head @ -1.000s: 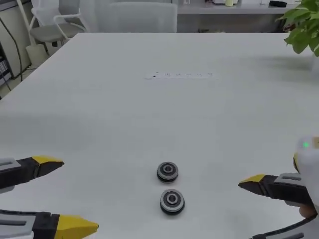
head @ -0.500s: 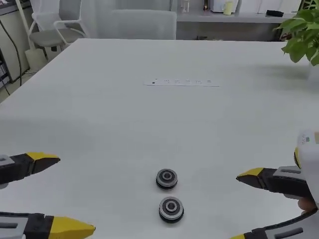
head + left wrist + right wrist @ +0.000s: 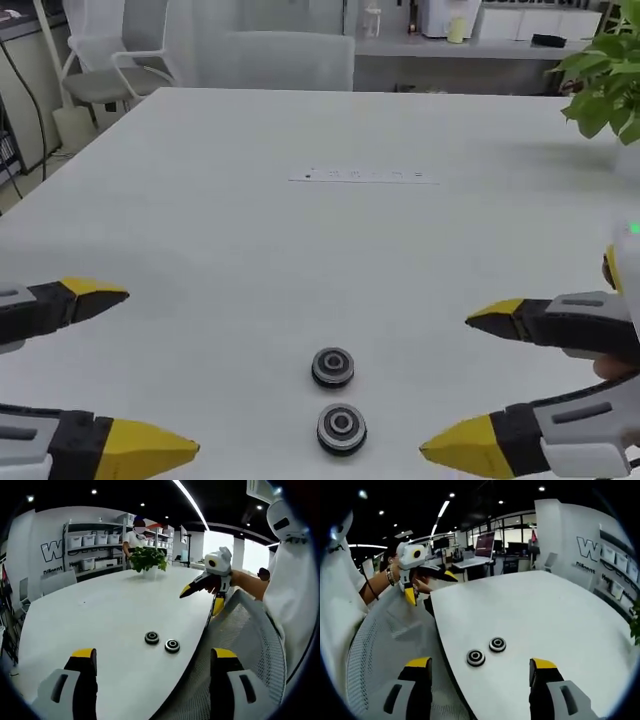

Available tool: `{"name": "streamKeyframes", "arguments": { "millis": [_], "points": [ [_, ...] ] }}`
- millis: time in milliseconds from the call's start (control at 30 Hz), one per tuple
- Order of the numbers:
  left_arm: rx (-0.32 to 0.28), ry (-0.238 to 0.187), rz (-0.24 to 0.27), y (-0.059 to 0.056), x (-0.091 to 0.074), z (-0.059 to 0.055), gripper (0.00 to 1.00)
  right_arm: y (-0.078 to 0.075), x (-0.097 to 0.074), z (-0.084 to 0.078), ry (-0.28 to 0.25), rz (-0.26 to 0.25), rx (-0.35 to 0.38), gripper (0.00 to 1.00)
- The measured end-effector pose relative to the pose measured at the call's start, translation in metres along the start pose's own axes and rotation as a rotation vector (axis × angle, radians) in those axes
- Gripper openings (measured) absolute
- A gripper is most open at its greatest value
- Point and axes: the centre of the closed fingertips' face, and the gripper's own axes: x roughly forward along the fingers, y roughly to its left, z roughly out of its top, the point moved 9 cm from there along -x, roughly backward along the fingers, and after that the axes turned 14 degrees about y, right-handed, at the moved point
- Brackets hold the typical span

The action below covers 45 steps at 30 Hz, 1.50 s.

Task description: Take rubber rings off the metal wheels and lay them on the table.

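Note:
Two small metal wheels with black rubber rings lie flat on the white table near its front edge: the far wheel [image 3: 333, 367] and the near wheel [image 3: 342, 428], close together. The same pair appears in the left gripper view, far wheel [image 3: 152, 638] and near wheel [image 3: 172, 645], and in the right gripper view, far wheel [image 3: 497, 644] and near wheel [image 3: 475, 657]. My left gripper [image 3: 160, 370] is open at the left of the wheels, holding nothing. My right gripper [image 3: 445, 385] is open at their right, also holding nothing. Both hover apart from the wheels.
A white power strip [image 3: 364, 176] lies flat mid-table. A green potted plant [image 3: 605, 70] stands at the far right edge. Chairs [image 3: 100, 60] stand beyond the table's far left corner. A mesh chair back [image 3: 235, 630] is beside the front edge.
The head view has tilted up a little. The right gripper has come further in from the right, with its lower jaw now showing. The wheels have not moved.

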Motion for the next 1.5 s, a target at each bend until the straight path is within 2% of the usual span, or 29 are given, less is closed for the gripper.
{"name": "streamKeyframes", "arguments": {
  "millis": [133, 400, 533, 733, 967, 1133, 1267, 1333, 1400, 1500],
  "points": [
    [0.031, -0.026, -0.010, 0.000, 0.000, 0.012, 0.93, -0.002, -0.001, 0.010, -0.027, -0.005, -0.018, 0.76],
    [0.100, -0.043, -0.019, 0.004, 0.006, 0.031, 0.93, -0.007, 0.005, 0.029, -0.077, 0.008, -0.066, 0.69],
    [0.138, -0.042, -0.029, 0.006, 0.011, 0.039, 0.93, -0.010, 0.009, 0.038, -0.081, 0.008, -0.094, 0.66],
    [0.165, -0.072, -0.054, 0.007, 0.022, 0.050, 0.91, -0.012, 0.017, 0.054, -0.102, 0.033, -0.119, 0.60],
    [0.216, -0.063, -0.066, 0.009, 0.034, 0.062, 0.87, -0.014, 0.031, 0.071, -0.105, 0.060, -0.172, 0.53],
    [0.249, -0.081, -0.080, 0.009, 0.043, 0.069, 0.83, -0.017, 0.044, 0.071, -0.092, 0.084, -0.187, 0.49],
    [0.279, -0.073, -0.091, 0.007, 0.051, 0.070, 0.80, -0.017, 0.051, 0.066, -0.083, 0.094, -0.191, 0.47],
    [0.293, -0.068, -0.113, 0.006, 0.060, 0.068, 0.79, -0.018, 0.057, 0.057, -0.076, 0.106, -0.189, 0.45],
    [0.293, -0.073, -0.137, 0.004, 0.066, 0.066, 0.77, -0.020, 0.064, 0.049, -0.072, 0.126, -0.158, 0.44],
    [0.281, -0.097, -0.157, 0.003, 0.075, 0.065, 0.73, -0.023, 0.070, 0.041, -0.052, 0.138, -0.150, 0.43]
  ]
}}
